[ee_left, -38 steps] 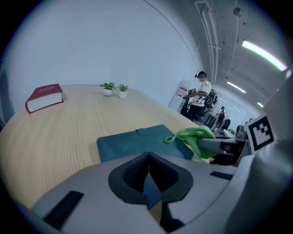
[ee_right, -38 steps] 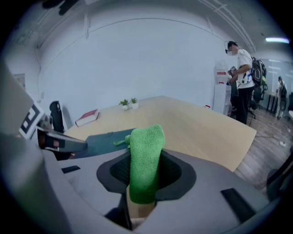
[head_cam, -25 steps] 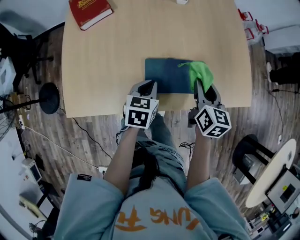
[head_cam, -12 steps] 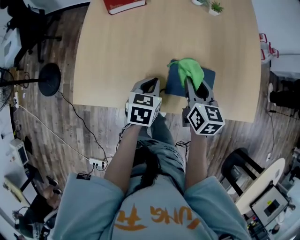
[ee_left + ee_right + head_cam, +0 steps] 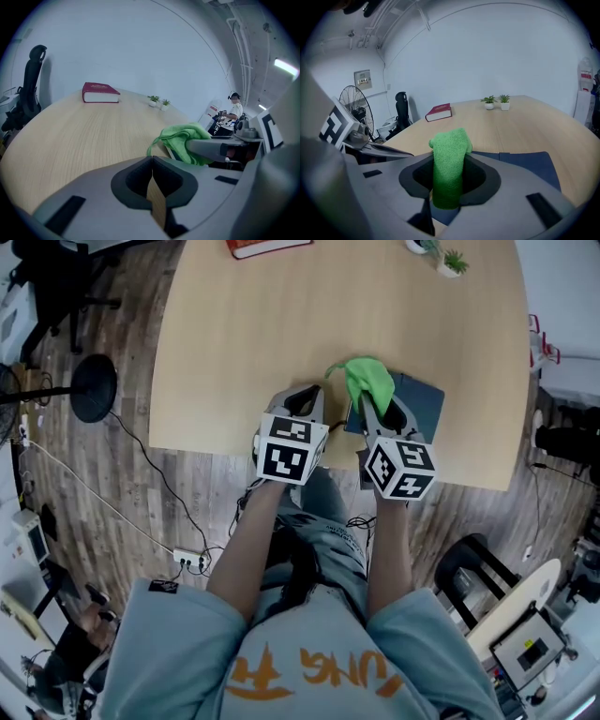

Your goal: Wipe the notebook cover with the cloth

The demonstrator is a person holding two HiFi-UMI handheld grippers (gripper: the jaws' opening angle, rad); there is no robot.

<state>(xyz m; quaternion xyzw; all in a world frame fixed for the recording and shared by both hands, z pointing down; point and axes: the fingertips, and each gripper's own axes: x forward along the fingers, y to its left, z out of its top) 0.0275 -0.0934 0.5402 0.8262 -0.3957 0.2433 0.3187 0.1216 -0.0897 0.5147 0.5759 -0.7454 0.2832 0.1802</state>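
Observation:
A dark blue notebook point(image 5: 424, 403) lies near the front edge of the wooden table point(image 5: 281, 324). My right gripper point(image 5: 370, 405) is shut on a green cloth point(image 5: 361, 377), which bunches over the notebook's left end. In the right gripper view the cloth point(image 5: 449, 157) stands up between the jaws, with the notebook point(image 5: 527, 163) just ahead and to the right. My left gripper point(image 5: 305, 397) is shut on nothing, just left of the notebook above the table's front edge. In the left gripper view, the left gripper point(image 5: 152, 161) has its jaws together, and the cloth point(image 5: 180, 139) is at the right.
A red book point(image 5: 267, 247) lies at the table's far side, also in the left gripper view point(image 5: 100, 92). Two small potted plants point(image 5: 441, 253) stand at the far right. A fan base point(image 5: 94, 388) and cables are on the floor at left. A person point(image 5: 233, 111) sits far off.
The right gripper has carried the cloth from the notebook's right part across to its left end. The left gripper now sits left of the notebook instead of at its near corner.

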